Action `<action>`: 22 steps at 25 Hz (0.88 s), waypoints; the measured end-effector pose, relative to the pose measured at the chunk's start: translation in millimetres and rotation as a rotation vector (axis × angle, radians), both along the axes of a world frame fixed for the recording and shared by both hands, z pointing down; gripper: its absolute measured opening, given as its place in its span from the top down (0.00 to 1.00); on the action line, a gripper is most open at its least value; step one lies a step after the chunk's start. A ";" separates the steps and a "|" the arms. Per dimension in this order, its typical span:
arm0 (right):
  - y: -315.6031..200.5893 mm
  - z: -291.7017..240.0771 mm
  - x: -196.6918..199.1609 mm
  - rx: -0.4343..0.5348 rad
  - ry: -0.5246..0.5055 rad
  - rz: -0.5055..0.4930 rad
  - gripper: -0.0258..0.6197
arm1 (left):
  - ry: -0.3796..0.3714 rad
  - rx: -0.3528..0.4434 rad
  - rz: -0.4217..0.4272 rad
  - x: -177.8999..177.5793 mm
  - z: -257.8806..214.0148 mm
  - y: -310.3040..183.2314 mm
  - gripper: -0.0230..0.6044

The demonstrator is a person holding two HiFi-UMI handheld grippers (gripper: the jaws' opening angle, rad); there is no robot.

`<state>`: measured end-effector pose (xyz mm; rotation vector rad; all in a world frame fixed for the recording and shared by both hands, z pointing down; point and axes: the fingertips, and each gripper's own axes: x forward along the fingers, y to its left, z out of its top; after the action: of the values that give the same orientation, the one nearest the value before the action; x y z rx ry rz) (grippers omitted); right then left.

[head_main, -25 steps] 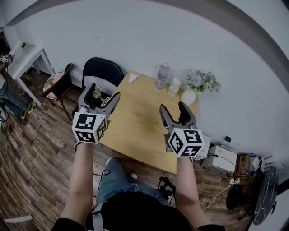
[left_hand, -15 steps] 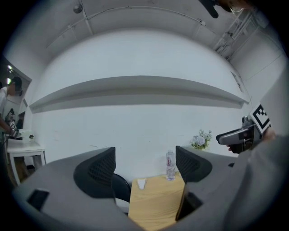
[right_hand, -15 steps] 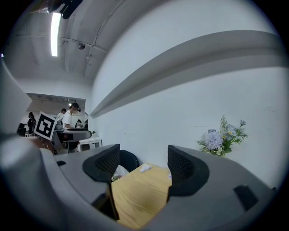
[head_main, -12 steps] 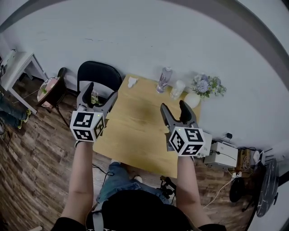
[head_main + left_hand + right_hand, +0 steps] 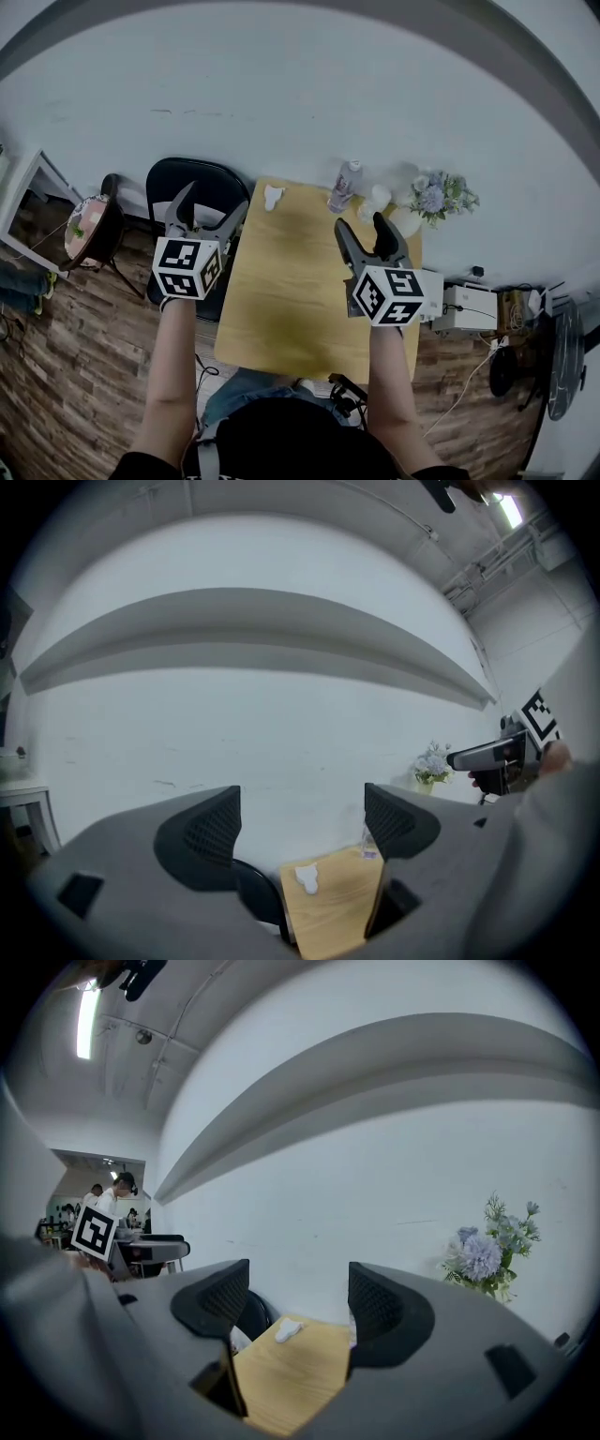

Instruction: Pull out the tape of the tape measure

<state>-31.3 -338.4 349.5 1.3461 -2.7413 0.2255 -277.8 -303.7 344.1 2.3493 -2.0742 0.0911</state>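
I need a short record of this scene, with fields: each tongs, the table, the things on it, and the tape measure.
left tongs: open, empty, raised
right tongs: open, empty, raised
table: wooden, below both tongs
far edge of table: white crumpled thing, bottle, flowers
tape measure: not seen in any view

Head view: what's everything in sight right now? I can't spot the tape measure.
Table: one, yellow wood, centre.
Bottle: one, clear, table's far edge.
Cup: one, white, right of the bottle.
Flowers: one bunch, pale blue, white vase, table's far right corner.
Lump: one, white, table's far left corner.
Chair: one, black, left of the table.
Box: one, white, right of the table.
Tape measure: none seen in any view.
Left gripper: one, grey, open, empty.
Right gripper: one, grey, open, empty.
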 end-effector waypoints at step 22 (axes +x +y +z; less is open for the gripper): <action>-78.6 107.4 1.2 -0.168 0.090 0.228 0.52 | 0.034 -0.312 0.194 39.1 180.7 -152.0 0.32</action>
<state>-30.2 -417.0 456.9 1.5775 -2.4325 0.3899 -238.6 -455.7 524.8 2.3281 -1.6681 0.3455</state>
